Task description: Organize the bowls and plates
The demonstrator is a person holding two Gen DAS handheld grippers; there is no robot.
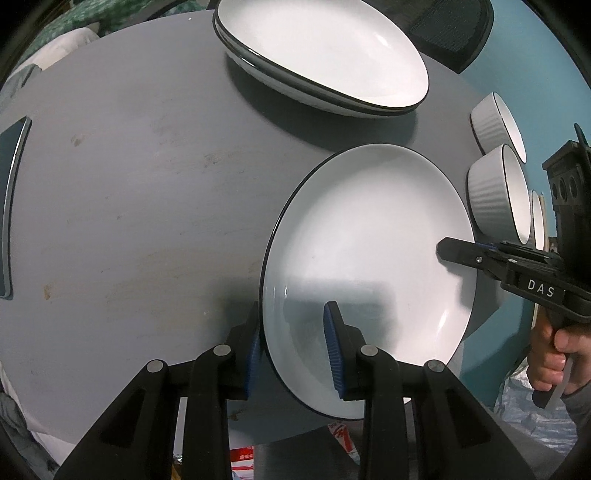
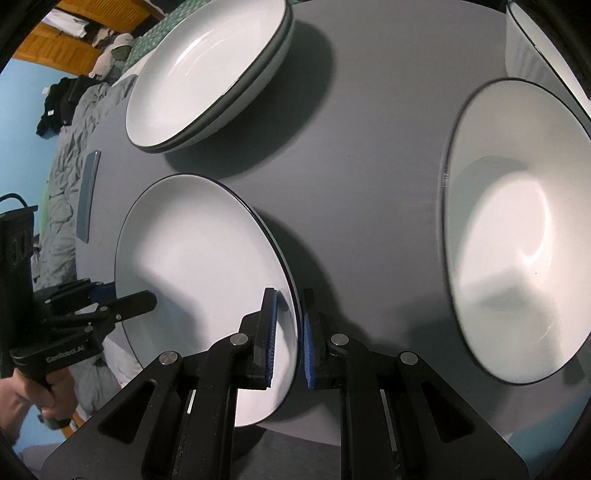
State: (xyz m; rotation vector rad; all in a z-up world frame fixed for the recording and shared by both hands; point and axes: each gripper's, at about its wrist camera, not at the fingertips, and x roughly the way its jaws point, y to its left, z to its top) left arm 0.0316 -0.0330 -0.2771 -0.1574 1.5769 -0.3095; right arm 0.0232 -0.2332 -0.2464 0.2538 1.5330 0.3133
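A white plate with a dark rim [image 1: 369, 258] [image 2: 199, 266] hangs just above the grey round table [image 1: 129, 184], held from two sides. My left gripper [image 1: 293, 332] is shut on its near-left rim, one blue pad under the rim and one inside. My right gripper [image 2: 290, 328] is shut on the opposite rim. Each view shows the other gripper's top finger [image 1: 458, 254] [image 2: 136, 299] lying on the plate. A stack of like plates [image 1: 321, 51] [image 2: 207, 74] sits at the table's far side. Two ribbed white bowls [image 1: 495, 192] [image 1: 498, 122] stand to the right.
A big white bowl [image 2: 517, 229] looms close on the right, another bowl [image 2: 535, 40] beyond it. A dark flat phone [image 1: 11, 206] [image 2: 88, 195] lies near the table's left edge. A black mesh chair [image 1: 450, 29] stands behind. A hand [image 1: 550, 354] grips the right handle.
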